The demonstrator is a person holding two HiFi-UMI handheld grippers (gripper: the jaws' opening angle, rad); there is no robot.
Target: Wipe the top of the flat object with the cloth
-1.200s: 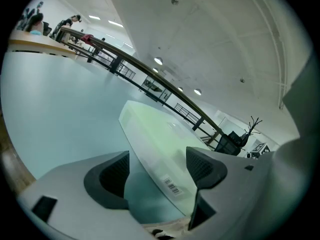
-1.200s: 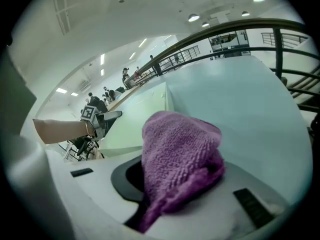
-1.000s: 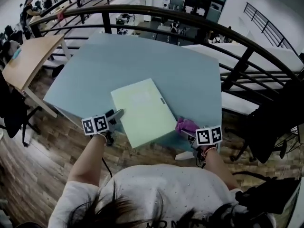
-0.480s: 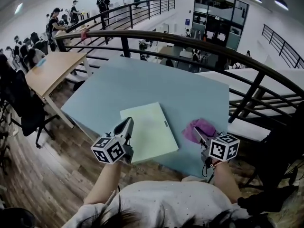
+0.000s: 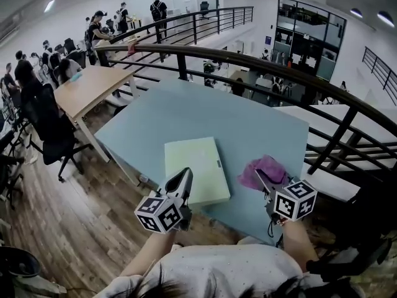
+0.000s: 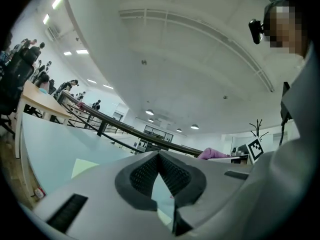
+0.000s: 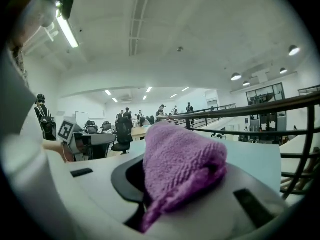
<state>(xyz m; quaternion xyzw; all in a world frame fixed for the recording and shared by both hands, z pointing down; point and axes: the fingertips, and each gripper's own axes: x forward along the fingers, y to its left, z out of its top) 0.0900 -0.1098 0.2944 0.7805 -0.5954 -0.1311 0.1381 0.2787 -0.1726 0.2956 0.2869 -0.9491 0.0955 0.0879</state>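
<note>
Item: pale yellow-green, thin rectangular flat object, with a small dark tab on its right edge.
Location: lay flat on the light blue table top, close to the near edge and slightly skewed to it.
Surface: top bare, with nothing resting on it; no stain, dust or wiped streak could be made out from the head view.
Tool: purple terry cloth, bunched into a soft lump.
Tool location: to the right of the flat object and apart from it; whether it touched the table could not be told.
Right gripper: jaws clamped on the cloth, which bulged up and over them in the right gripper view.
Left gripper: jaws closed tip to tip, with nothing between them; it stood over the near left corner of the flat object in the head view, with no contact evident.
Done: cloth picked up and secured.
Left: judged to be the whole wipe, namely bringing the cloth across onto the top and passing it over the full surface.
Stage: judged early, before the wipe had begun.
</note>
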